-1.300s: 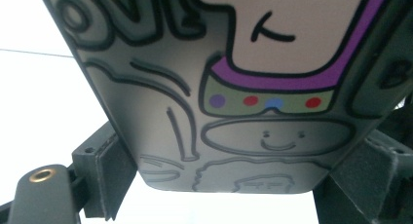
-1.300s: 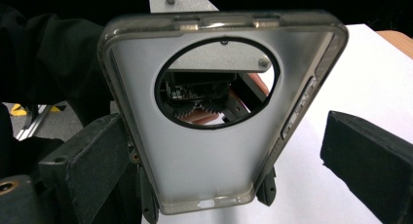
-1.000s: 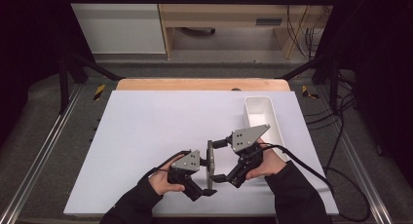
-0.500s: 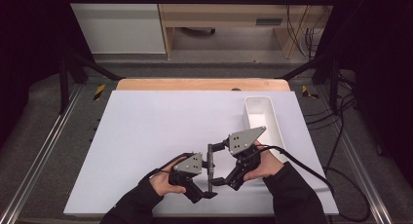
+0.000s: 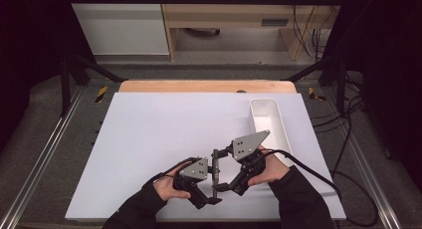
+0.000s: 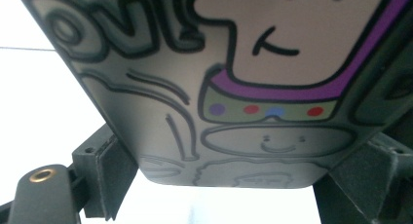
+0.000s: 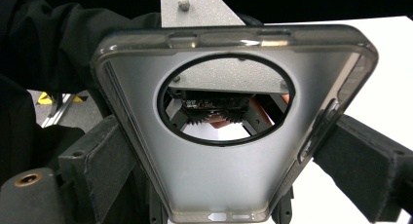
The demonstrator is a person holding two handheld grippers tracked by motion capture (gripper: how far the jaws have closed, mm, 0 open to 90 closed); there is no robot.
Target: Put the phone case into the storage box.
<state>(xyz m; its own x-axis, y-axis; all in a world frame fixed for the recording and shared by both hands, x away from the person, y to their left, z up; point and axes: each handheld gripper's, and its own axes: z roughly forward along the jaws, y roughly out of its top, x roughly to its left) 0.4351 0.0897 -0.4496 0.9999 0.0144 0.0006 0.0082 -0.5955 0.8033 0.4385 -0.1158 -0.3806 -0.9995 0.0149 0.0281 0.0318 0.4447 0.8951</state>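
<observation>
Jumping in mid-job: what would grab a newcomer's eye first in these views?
The phone case, translucent grey with a big round opening, stands on edge between the left gripper and right gripper at the near middle of the white table; each clamps it by its side edges. Its other face carries a cartoon print with purple trim and coloured dots. A white tray lies to the right.

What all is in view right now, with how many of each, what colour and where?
phone case: one, smoky translucent with a round camera hole, cartoon print on its back, held upright between both grippers near the table's front
bin: one, white, oblong, right side of the table
table: one, white top
left gripper: one, black, fingers either side of the case
right gripper: one, black, grey plate on top, fingers flanking the case
hands: two, black sleeves, bottom edge
</observation>
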